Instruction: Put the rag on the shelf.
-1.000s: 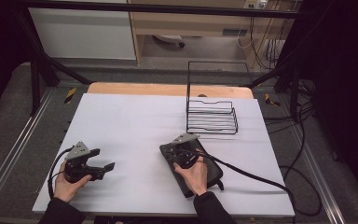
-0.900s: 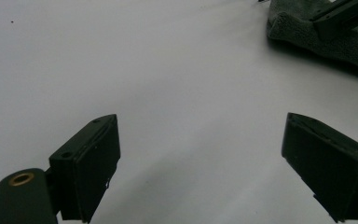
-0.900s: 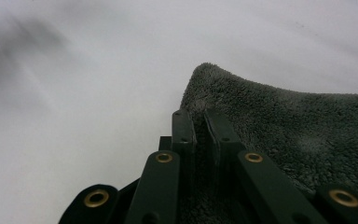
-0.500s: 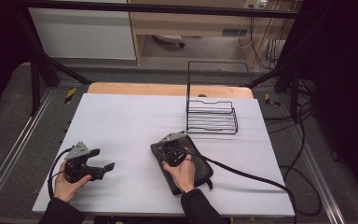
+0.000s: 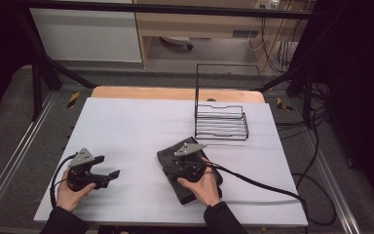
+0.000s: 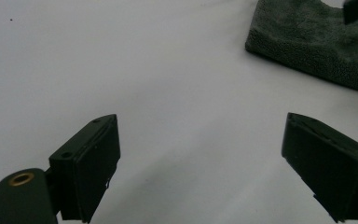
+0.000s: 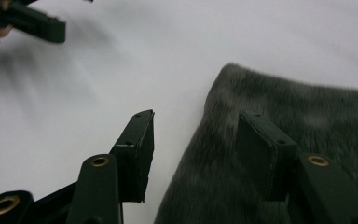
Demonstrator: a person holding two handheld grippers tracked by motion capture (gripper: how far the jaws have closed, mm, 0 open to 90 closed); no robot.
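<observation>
On my white rectangular table top [image 5: 141, 126] stands a black wire rack with a tall upright frame [image 5: 221, 119], toward the far right corner. Beyond the table top's far edge runs a light wooden strip [image 5: 175, 93]. Past that I see a pale wooden cabinet [image 5: 199, 24], and black cables [image 5: 316, 146] trail on the grey floor to the table's right.

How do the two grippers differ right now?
The left gripper sits over bare white table, fingers spread wide; the right gripper is over the dark folded cloth, its fingers closer together, straddling the cloth's edge. Both are open and hold nothing.
</observation>
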